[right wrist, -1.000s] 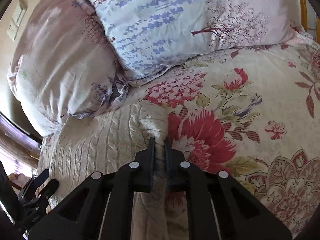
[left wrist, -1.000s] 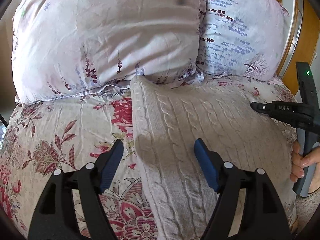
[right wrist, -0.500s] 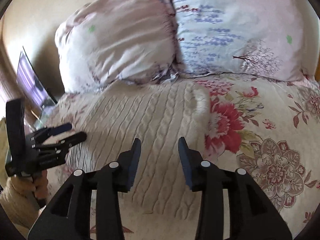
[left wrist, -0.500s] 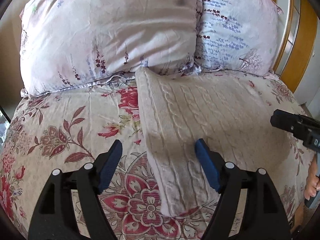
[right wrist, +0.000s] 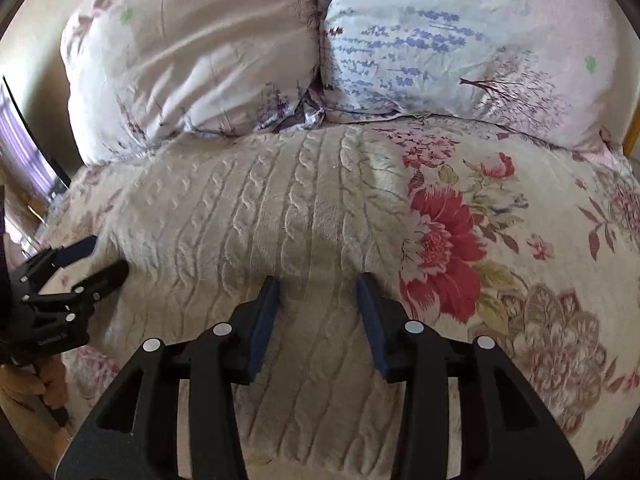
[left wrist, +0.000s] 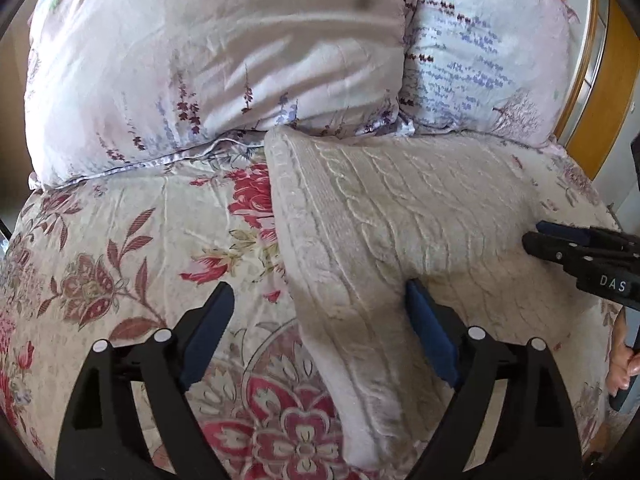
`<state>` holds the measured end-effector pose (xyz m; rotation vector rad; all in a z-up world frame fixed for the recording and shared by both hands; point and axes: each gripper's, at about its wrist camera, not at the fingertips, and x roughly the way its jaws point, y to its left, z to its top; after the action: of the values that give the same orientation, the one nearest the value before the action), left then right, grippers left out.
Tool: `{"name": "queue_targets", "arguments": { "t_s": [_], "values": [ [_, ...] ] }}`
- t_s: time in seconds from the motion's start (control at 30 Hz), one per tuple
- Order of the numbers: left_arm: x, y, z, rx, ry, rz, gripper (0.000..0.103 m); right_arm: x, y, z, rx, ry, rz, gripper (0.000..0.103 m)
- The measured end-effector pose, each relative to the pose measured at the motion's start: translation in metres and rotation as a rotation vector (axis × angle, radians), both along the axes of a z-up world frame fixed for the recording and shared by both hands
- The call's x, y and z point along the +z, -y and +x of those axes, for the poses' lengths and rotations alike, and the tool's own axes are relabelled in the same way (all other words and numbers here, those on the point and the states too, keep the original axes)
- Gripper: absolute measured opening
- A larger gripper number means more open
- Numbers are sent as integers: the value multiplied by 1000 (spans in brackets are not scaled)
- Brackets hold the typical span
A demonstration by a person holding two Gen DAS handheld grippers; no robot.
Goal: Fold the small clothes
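Note:
A cream cable-knit garment (left wrist: 400,216) lies folded flat on the floral bedspread, its far end against the pillows; it also shows in the right wrist view (right wrist: 280,216). My left gripper (left wrist: 320,304) is open and empty, straddling the garment's left folded edge near its front. My right gripper (right wrist: 318,292) is open and empty, low over the garment's right part. The right gripper also shows at the right edge of the left wrist view (left wrist: 536,236). The left gripper also shows at the left of the right wrist view (right wrist: 102,256), open at the garment's left edge.
Two floral pillows (left wrist: 216,56) (right wrist: 460,48) stand along the head of the bed. The floral bedspread (right wrist: 520,240) spreads on both sides of the garment. A wooden door frame (left wrist: 600,92) is at the right. A screen (right wrist: 24,140) is at the far left.
My right gripper let go of the garment's right edge, opened, and pulled back over the garment. My left gripper stayed open, pulled back, then came forward again.

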<state>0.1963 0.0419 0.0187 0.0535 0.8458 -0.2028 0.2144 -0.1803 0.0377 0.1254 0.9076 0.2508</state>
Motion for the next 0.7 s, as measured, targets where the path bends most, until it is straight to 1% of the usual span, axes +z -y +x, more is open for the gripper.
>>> {"name": "queue_targets", "arguments": {
  "t_s": [0.07, 0.1, 0.13, 0.17, 0.2, 0.23, 0.3, 0.4, 0.5, 0.57, 0.7],
  "values": [
    [6, -7, -11, 9, 21, -23, 86, 5, 1, -19, 2, 35, 10, 56],
    [9, -12, -21, 19, 41, -25, 86, 8, 0, -26, 4, 52, 8, 71],
    [11, -14, -25, 26, 51, -24, 87, 13, 1, -35, -4, 77, -5, 88],
    [14, -20, -36, 48, 72, -22, 90, 17, 1, -47, -26, 118, -40, 92],
    [15, -23, -41, 63, 81, -21, 97, 21, 1, -56, -35, 157, -65, 93],
    [17, -28, -49, 85, 97, -24, 99, 25, 1, -67, -49, 194, -90, 95],
    [18, -34, -62, 115, 117, -35, 101, 28, 3, -78, -80, 222, -113, 99],
    [16, -40, -77, 156, 108, -60, 101, 27, 10, -88, -125, 244, -106, 102],
    [11, -34, -85, 159, 69, -41, 101, 22, 16, -95, -174, 232, -80, 102],
    [6, -28, -91, 149, 50, -25, 101, 14, 17, -96, -218, 191, -83, 102],
    [-4, -11, -97, 135, 25, 35, 101, 1, 9, -96, -198, 133, -58, 102]
  ]
}}
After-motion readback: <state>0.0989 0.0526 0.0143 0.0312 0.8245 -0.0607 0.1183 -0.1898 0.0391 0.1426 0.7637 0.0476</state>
